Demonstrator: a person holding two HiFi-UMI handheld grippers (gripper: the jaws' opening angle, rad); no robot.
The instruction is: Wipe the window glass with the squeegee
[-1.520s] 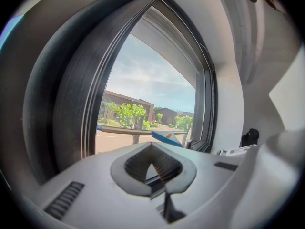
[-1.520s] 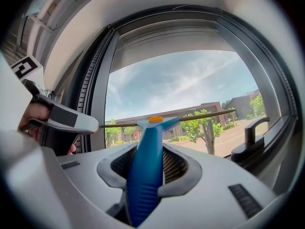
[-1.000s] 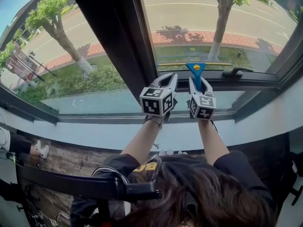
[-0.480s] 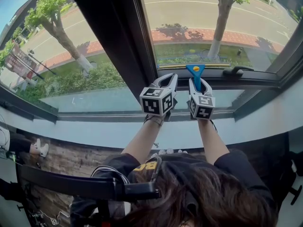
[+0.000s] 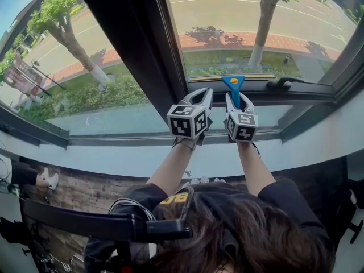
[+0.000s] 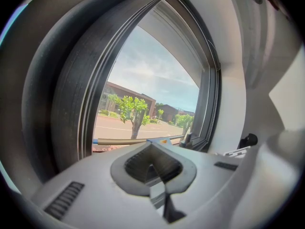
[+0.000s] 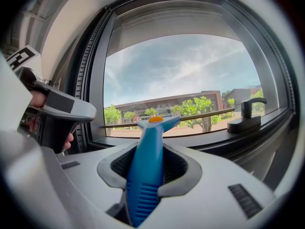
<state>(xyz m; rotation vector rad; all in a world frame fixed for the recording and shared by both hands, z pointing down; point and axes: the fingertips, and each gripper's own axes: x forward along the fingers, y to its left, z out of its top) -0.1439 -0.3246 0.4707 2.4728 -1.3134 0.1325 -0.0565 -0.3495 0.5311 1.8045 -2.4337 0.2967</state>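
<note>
The squeegee [image 5: 234, 82] sits low on the window glass [image 5: 227, 21] — the right claw [image 5: 235, 96] grips its blue handle; the left claw [image 5: 201, 94] is clenched, empty.

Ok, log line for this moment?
right tool: shut on squeegee | blade: low on window glass | left tool: shut, empty

The left forearm [image 5: 173, 166] and right forearm [image 5: 252, 169] reach forward side by side, bare below dark sleeves. The left tongs [image 5: 202, 94] stand just left of the right tongs [image 5: 234, 97], marker cubes level. The left jaws are closed together on nothing. The right jaws clamp the blue squeegee [image 5: 234, 83] by its handle, which juts beyond their tips.
</note>
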